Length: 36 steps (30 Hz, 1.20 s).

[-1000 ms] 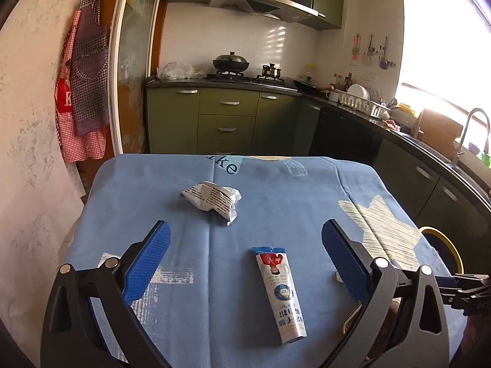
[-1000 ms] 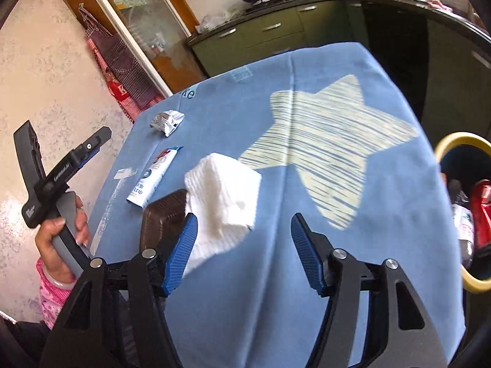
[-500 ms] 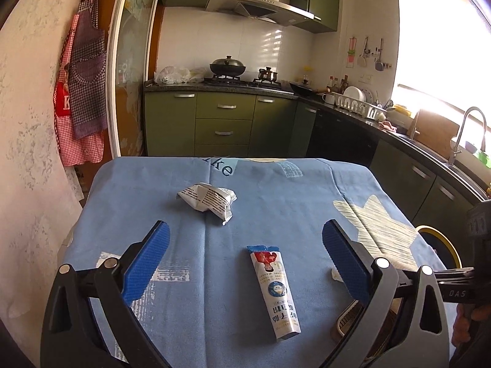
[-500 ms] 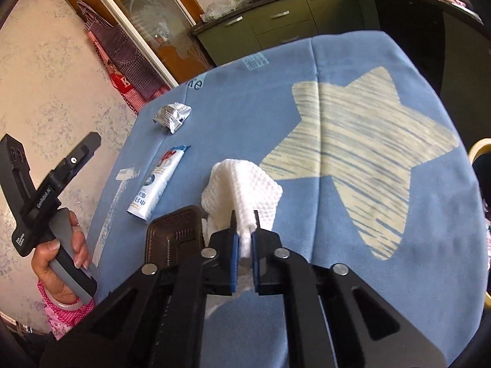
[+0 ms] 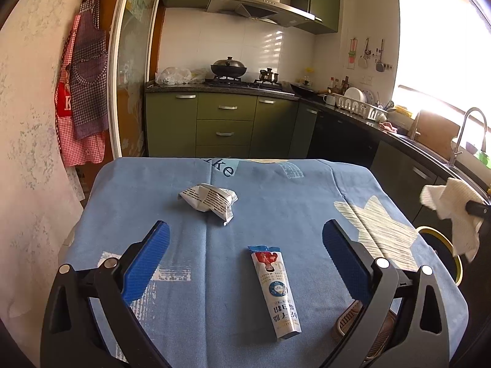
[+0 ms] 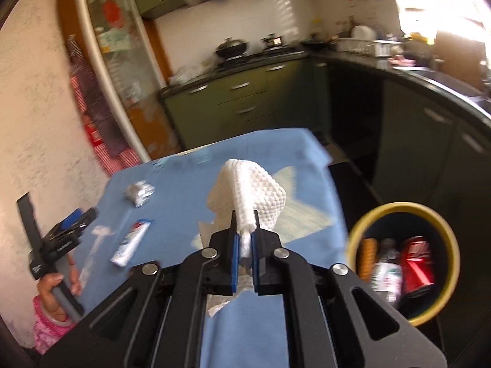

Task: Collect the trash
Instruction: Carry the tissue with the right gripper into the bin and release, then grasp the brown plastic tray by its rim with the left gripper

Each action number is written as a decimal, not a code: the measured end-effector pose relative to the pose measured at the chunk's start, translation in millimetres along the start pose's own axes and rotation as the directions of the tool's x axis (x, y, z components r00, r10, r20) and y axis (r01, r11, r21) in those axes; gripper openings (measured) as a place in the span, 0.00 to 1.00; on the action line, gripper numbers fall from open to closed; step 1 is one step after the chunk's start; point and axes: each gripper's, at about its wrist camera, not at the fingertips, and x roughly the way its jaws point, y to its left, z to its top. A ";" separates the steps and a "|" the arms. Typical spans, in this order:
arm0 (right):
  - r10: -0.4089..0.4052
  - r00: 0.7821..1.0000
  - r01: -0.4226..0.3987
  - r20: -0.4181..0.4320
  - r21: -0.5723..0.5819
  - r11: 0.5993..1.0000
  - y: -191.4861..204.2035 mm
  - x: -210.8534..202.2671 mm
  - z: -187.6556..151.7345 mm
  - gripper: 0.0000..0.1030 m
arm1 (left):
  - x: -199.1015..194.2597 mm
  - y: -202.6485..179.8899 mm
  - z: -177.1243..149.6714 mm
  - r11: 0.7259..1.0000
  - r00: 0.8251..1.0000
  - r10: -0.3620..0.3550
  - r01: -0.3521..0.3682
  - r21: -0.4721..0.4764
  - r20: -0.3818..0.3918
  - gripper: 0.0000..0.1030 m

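My right gripper (image 6: 244, 245) is shut on a white paper towel (image 6: 251, 193) and holds it in the air above the table's right side; the towel also shows in the left wrist view (image 5: 454, 214). A yellow-rimmed bin (image 6: 442, 224) with cans and bottles inside stands on the floor to the right, also seen in the left wrist view (image 5: 442, 245). My left gripper (image 5: 245, 263) is open above the blue tablecloth (image 5: 153, 208). A white tube (image 5: 276, 291) lies between its fingers. A crumpled silver wrapper (image 5: 210, 199) lies farther back.
A dark brown object (image 5: 349, 319) lies at the table's near right edge behind my left gripper's finger. Green kitchen cabinets (image 5: 224, 122) stand behind the table. A wall with hanging aprons (image 5: 83, 92) is at the left.
My right gripper closed on the paper towel, lifted it off the table and swung right toward the bin. The left gripper stayed open over the tube.
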 end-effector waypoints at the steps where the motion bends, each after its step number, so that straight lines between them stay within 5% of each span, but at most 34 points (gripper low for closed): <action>1: -0.040 0.999 0.039 0.008 0.017 0.999 -12.4 -2.3 1.3 0.06 | -0.1 -0.1 0.0 1.000 1.000 -0.001 0.001 0.000 0.000 0.95; 6: -0.239 0.971 0.237 0.003 0.110 0.965 -79.9 -4.3 -4.9 0.07 | -0.3 -2.2 -0.5 1.000 1.000 -0.003 0.003 0.005 0.002 0.95; 9: -0.349 0.936 0.351 -0.037 0.125 0.928 -115.1 9.3 -10.0 0.13 | 0.0 -3.0 -0.3 1.000 1.000 -0.006 0.006 0.008 0.000 0.95; 11: -0.377 0.923 0.385 -0.084 0.134 0.913 -128.3 23.4 -14.3 0.52 | -0.2 -3.9 -0.4 1.000 1.000 -0.013 0.013 0.013 0.002 0.95; 12: -0.378 0.921 0.389 -0.097 0.151 0.909 -136.2 28.6 -17.9 0.54 | -0.7 -4.7 -0.4 1.000 1.000 -0.014 0.014 0.017 0.005 0.95; 20: -0.381 0.921 0.388 -0.077 0.252 0.887 -151.5 16.0 -44.9 0.54 | -2.5 -14.2 -2.3 0.998 0.999 -0.053 0.052 0.044 0.003 0.95; 24: -0.368 0.926 0.376 -0.080 0.262 0.889 -150.8 10.3 -52.5 0.55 | -7.0 -28.5 -4.9 0.984 0.988 -0.152 0.153 0.089 -0.008 0.95; 29: -0.344 0.934 0.357 -0.094 0.271 0.894 -149.4 4.0 -60.7 0.55 | -13.6 -66.7 -18.2 0.907 0.936 -0.341 0.351 0.233 -0.083 0.95; 36: -0.321 0.943 0.333 -0.088 0.264 0.905 -142.3 -1.1 -63.1 0.56 | -7.0 -113.9 -48.1 0.783 0.867 -0.429 0.497 0.374 -0.253 0.95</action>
